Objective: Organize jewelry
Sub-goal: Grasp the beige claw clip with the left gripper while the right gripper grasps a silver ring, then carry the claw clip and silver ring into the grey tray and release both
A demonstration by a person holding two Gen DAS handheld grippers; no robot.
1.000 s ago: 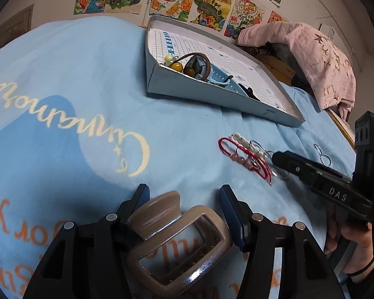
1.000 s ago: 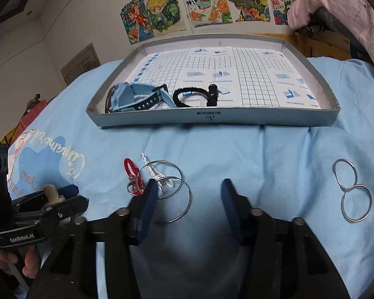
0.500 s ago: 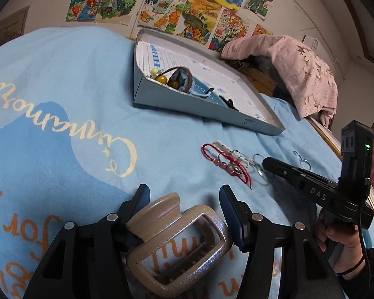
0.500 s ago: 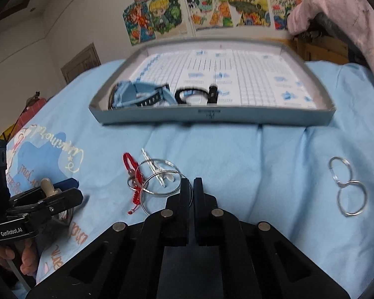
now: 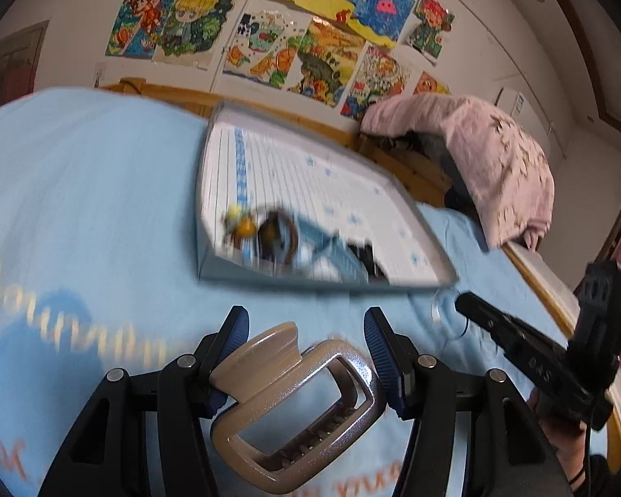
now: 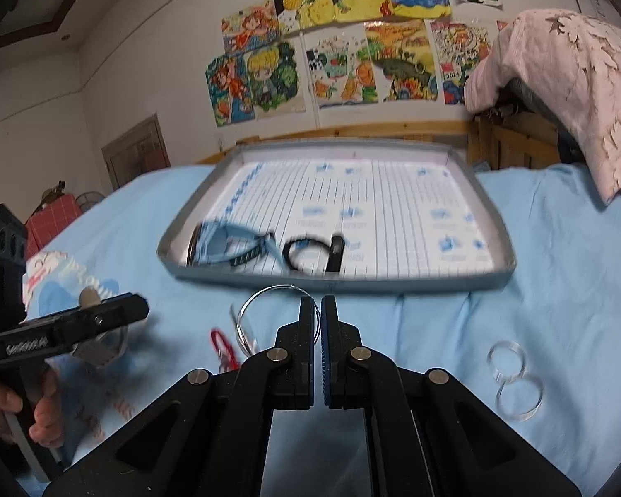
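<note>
My left gripper (image 5: 306,343) is shut on a beige hair claw clip (image 5: 298,397), held above the blue bedspread in front of the grey tray (image 5: 323,279). My right gripper (image 6: 320,323) is shut on a silver hoop ring (image 6: 269,296), lifted off the bed just before the tray (image 6: 393,283). A red bracelet (image 6: 223,346) hangs below the hoop. The tray holds a blue watch (image 6: 227,248), a black band (image 6: 306,250) and beads (image 5: 244,225). In the left wrist view the right gripper (image 5: 461,304) is at the right with the hoop (image 5: 447,319).
A pair of silver rings (image 6: 515,381) lies on the bedspread at the right. A pink cloth (image 6: 567,83) hangs over wooden furniture behind the tray. Drawings cover the wall. The left gripper shows at the left in the right wrist view (image 6: 140,310).
My right gripper closed on the silver hoop and lifted it toward the tray. My left gripper, still holding the claw clip, moved nearer the tray.
</note>
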